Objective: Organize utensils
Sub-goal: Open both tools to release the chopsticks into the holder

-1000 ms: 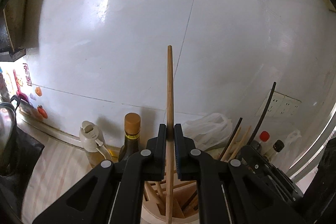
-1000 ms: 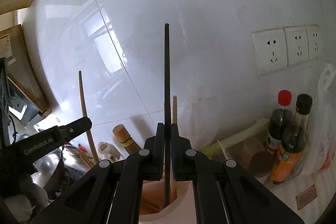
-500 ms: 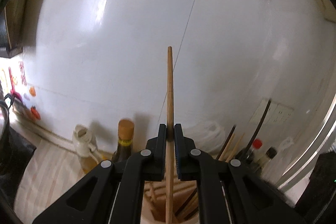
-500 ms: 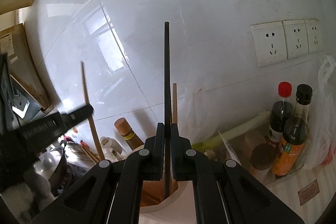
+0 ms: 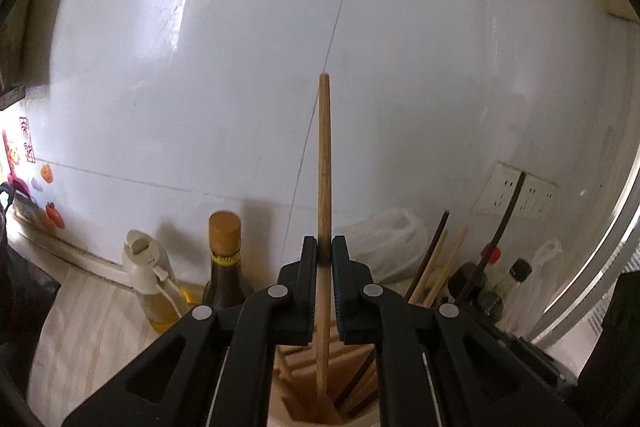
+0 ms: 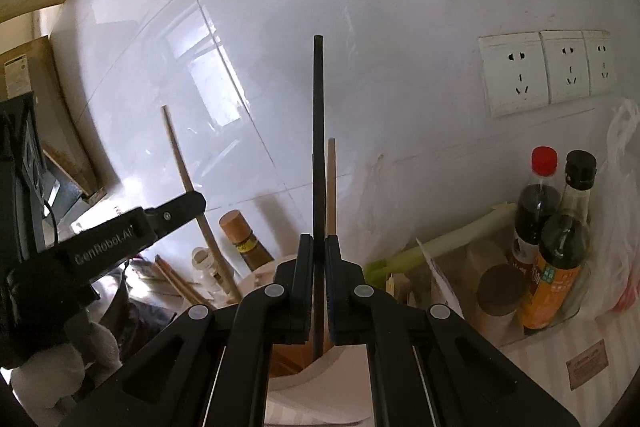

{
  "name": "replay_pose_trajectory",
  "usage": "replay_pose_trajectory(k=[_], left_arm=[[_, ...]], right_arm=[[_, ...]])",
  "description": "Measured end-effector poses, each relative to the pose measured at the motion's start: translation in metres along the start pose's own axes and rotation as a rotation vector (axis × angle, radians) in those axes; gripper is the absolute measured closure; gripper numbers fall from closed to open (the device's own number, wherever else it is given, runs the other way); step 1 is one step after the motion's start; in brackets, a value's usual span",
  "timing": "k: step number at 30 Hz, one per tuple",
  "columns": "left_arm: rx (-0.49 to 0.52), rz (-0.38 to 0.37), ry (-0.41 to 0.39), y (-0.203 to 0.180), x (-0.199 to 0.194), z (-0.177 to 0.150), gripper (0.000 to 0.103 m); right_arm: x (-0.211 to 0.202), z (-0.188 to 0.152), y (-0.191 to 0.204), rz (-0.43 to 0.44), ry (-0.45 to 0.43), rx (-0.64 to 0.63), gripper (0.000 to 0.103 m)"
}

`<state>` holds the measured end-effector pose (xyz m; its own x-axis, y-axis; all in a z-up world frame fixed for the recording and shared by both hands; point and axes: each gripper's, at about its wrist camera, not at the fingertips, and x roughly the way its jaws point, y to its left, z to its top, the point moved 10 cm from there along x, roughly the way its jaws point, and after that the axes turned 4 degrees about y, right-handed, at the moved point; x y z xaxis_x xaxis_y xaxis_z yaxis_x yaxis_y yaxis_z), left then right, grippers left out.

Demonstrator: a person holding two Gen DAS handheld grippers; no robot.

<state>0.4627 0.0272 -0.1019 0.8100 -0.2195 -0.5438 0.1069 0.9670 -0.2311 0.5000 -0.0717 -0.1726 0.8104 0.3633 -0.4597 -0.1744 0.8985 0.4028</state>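
My left gripper (image 5: 325, 251) is shut on a wooden chopstick (image 5: 323, 163) that stands upright, its lower end inside the white utensil holder (image 5: 304, 379) with wooden dividers. My right gripper (image 6: 319, 247) is shut on a black chopstick (image 6: 318, 131), also upright, its lower end in the same holder (image 6: 320, 367). The left gripper (image 6: 120, 235) and its wooden chopstick (image 6: 184, 171) show at the left of the right wrist view. Several more chopsticks (image 5: 436, 267) lean in the holder's right side.
A brown-capped dark bottle (image 5: 224, 267) and a white-capped oil bottle (image 5: 148, 279) stand behind the holder by the tiled wall. Sauce bottles (image 6: 556, 235), a leek (image 6: 440, 239), a plastic bag (image 6: 624, 211) and wall sockets (image 6: 544, 71) are at the right.
Both grippers have shifted slightly with their chopsticks still held upright. The left gripper has swung, so the wall and bottles sit differently in its view. The grips are unchanged.
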Motion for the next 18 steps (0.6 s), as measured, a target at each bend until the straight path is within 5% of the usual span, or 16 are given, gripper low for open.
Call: replay_pose_trajectory(k=[6,8,10,11,12,13,15,18], left_arm=[[0.012,0.040,0.051,0.005,-0.011,-0.012,0.094],[0.013,0.035,0.067,0.005,-0.017,-0.013,0.081],[0.004,0.056,0.064,0.007,-0.028,-0.011,0.032],[0.002,0.063,0.055,0.009,-0.034,-0.009,0.019],[0.001,0.072,0.041,0.010,-0.042,-0.006,0.005],[0.000,0.085,0.030,0.012,-0.050,-0.003,0.004],[0.009,0.109,0.028,0.017,-0.063,-0.001,0.003],[0.015,0.164,0.029,0.032,-0.080,-0.002,0.000]], right_arm=[[-0.003,-0.009,0.006,0.050,0.051,-0.014,0.097],[-0.006,-0.012,0.008,0.061,0.076,-0.019,0.096],[-0.010,-0.015,0.010,0.059,0.099,-0.030,0.093],[-0.013,-0.015,0.011,0.062,0.106,-0.035,0.088],[-0.018,-0.015,0.013,0.062,0.111,-0.046,0.073],[-0.021,-0.015,0.015,0.063,0.116,-0.052,0.053],[-0.030,-0.015,0.019,0.071,0.121,-0.061,0.036],[-0.045,-0.011,0.020,0.043,0.112,-0.068,0.032]])
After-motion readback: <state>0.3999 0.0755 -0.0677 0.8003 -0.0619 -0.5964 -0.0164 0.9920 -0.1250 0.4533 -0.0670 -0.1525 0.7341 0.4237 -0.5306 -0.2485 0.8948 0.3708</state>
